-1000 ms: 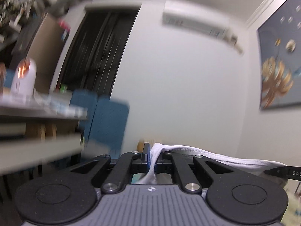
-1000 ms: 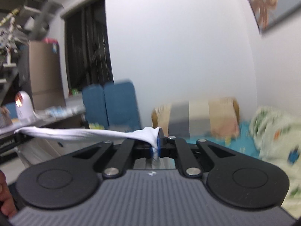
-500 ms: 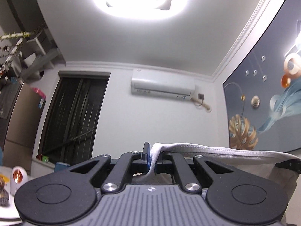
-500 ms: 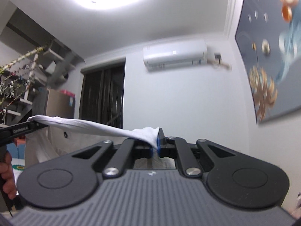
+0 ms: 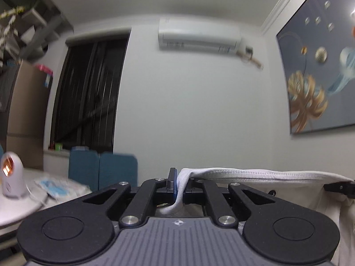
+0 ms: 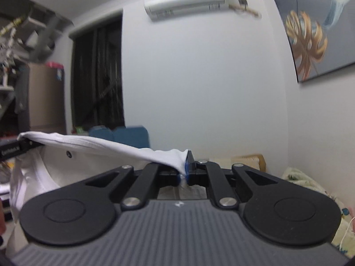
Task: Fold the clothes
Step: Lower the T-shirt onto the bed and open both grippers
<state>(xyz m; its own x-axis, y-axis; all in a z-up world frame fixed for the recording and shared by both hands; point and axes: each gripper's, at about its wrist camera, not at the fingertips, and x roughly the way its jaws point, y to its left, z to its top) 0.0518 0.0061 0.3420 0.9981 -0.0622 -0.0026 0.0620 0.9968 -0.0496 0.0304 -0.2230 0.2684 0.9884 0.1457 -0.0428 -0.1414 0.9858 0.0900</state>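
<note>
White knit fabric is pinched in both tongs: the left tongs (image 5: 176, 185) and the right tongs (image 6: 186, 166) are each pressed together on the top edge of a garment (image 5: 255, 174), which hangs in the air stretched between them. The cloth appears light, soft and limp; it sags below the held edge and likely stretches under pull. Judged best grip: the stitched hem, near each corner, kept taut and level. Beyond are blue chairs (image 5: 102, 169), a dark window (image 5: 88, 93) and a wall air conditioner (image 5: 198, 36).
</note>
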